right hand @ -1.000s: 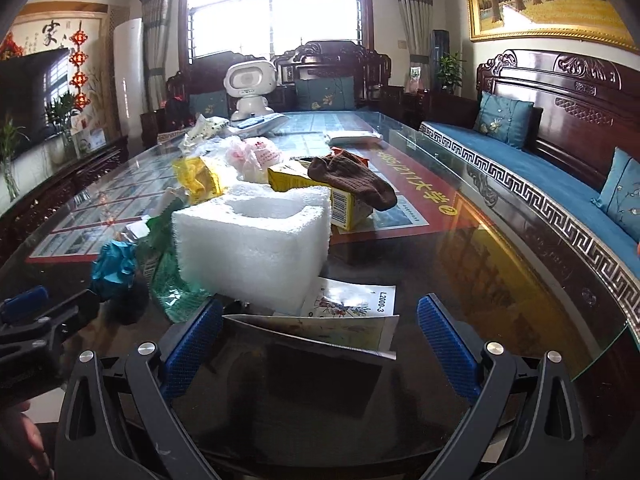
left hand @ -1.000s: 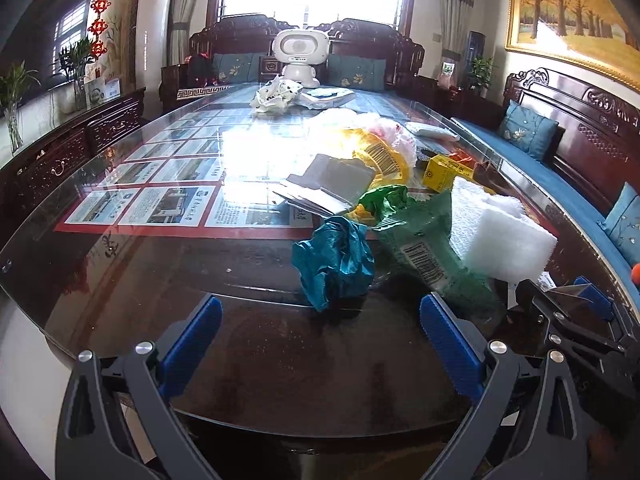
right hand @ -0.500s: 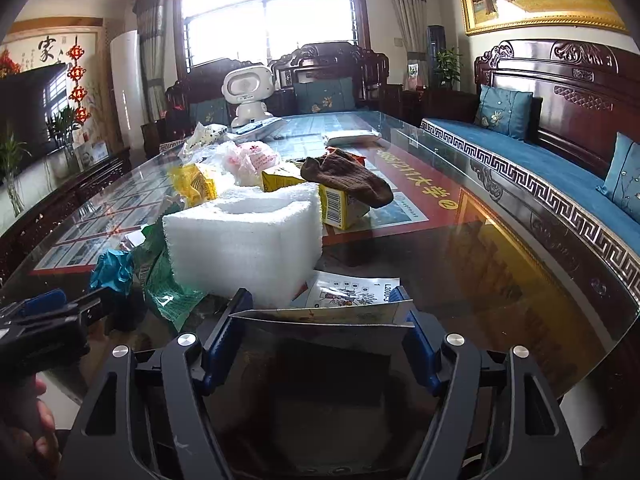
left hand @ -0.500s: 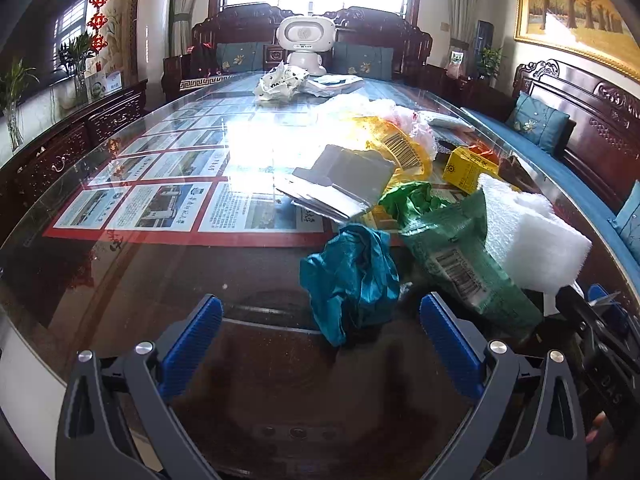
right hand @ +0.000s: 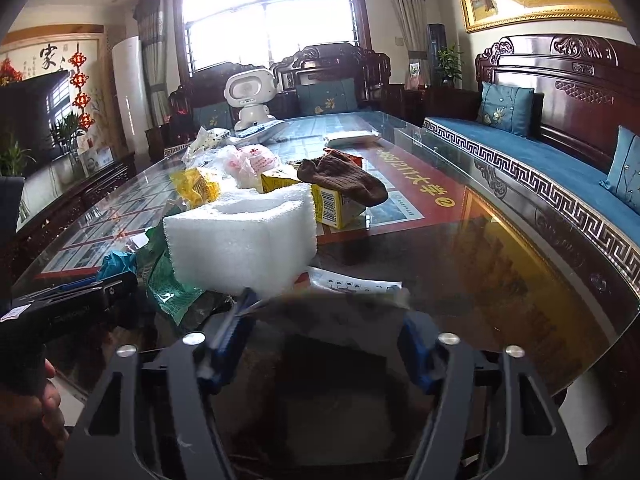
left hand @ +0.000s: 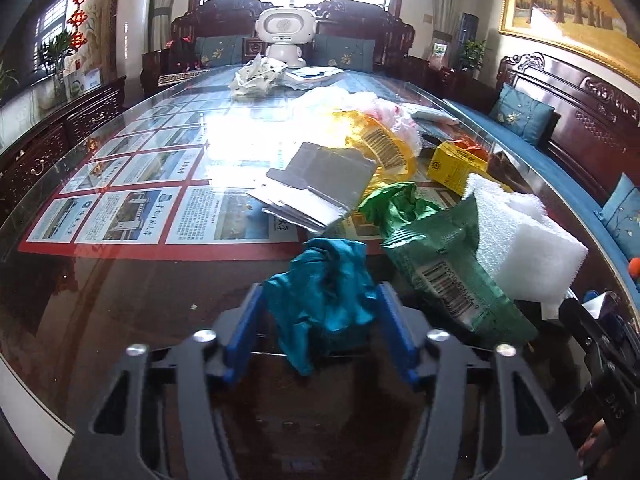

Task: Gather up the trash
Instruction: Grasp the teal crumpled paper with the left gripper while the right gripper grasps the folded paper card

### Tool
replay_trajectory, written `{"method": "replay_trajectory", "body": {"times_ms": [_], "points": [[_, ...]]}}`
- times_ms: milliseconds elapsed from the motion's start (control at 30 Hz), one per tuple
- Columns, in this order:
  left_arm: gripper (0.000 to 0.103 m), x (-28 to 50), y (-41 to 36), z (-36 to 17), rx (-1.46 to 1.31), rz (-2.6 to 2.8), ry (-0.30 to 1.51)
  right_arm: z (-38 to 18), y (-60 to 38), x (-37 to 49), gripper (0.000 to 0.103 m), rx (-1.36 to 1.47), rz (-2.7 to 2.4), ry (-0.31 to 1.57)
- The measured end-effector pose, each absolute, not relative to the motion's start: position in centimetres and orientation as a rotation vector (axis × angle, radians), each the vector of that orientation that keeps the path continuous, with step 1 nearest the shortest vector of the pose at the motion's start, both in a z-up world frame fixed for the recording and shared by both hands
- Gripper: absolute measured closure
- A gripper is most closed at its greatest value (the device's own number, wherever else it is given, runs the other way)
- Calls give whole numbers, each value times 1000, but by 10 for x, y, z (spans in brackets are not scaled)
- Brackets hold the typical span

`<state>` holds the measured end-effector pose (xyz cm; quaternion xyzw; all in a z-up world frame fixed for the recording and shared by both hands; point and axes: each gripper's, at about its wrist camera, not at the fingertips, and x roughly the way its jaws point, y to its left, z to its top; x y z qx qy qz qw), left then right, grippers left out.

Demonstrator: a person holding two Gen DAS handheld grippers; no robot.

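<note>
My left gripper (left hand: 320, 320) is shut on a crumpled teal wrapper (left hand: 324, 308) on the glass table. Beside it lie a green snack bag (left hand: 444, 264), a white foam block (left hand: 520, 240), grey cards (left hand: 320, 184) and a yellow wrapper (left hand: 380, 144). My right gripper (right hand: 324, 320) is shut on a stiff clear plastic sheet (right hand: 340, 308) that spans its blue pads, with a printed leaflet (right hand: 352, 282) just beyond. The foam block (right hand: 244, 240) stands ahead left of it. The left gripper's body (right hand: 72, 304) shows at the left.
Farther on are a yellow box (right hand: 336, 204) with a brown sock (right hand: 344, 180) on it, pink-white plastic bags (right hand: 248, 164), a white robot toy (right hand: 250, 96) and papers. The table's edge (right hand: 600, 284) curves at the right, with a blue-cushioned bench (right hand: 540, 156) beyond.
My left gripper moved forward and closed on the teal wrapper. My right gripper closed on the clear sheet half a second ago and has lifted slightly with it.
</note>
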<state>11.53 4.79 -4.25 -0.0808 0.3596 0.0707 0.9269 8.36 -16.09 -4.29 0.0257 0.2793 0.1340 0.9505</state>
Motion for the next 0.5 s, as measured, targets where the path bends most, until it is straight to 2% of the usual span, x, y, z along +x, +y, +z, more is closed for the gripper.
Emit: {"method": "replay_trajectory", "body": {"times_ms": [200, 500], "points": [[69, 115, 42, -43, -160, 92, 733, -43, -161, 82, 41, 58, 289, 569], [70, 102, 41, -37, -186, 54, 708, -37, -169, 75, 42, 79, 300, 550]]}}
